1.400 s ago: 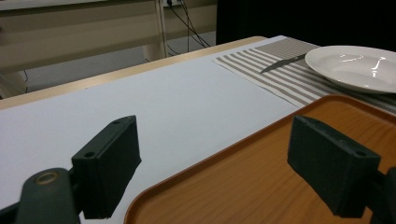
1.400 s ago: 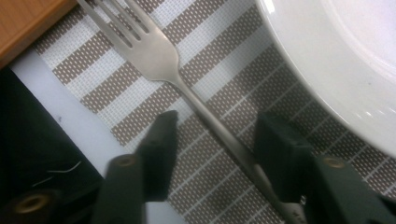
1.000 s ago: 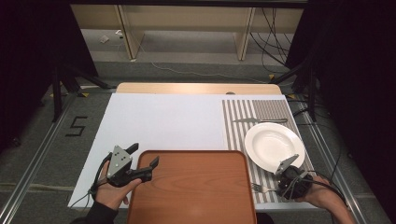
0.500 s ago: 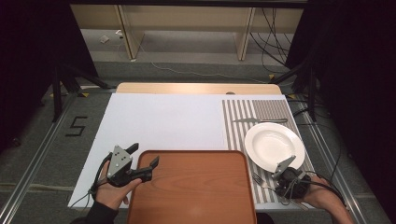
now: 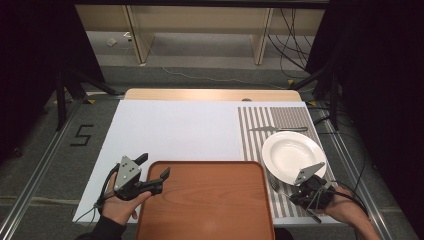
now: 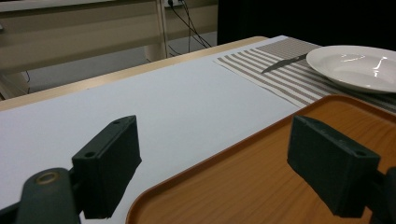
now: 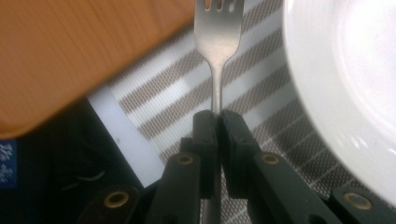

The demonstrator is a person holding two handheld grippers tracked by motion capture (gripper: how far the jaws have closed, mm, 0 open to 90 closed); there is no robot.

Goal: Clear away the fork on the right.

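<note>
The right gripper (image 7: 217, 116) has just been closing and now pinches the handle of a fork (image 7: 218, 42) between its pads, on the striped placemat (image 7: 154, 98) at the near right corner of the table. The fork's long axis runs straight out along the jaws, tines away from the hand, lying in the gap between the brown tray (image 5: 205, 200) and the white plate (image 5: 292, 156). It is plain dull steel with a slim neck; whether it is already clear of the mat I cannot tell from these angles. The tray sits just to the left of the tines, so the right hand is far nearer to it than the left gripper (image 5: 152, 172), whose jaws stand spread wide over the tray's left edge, holding nothing
</note>
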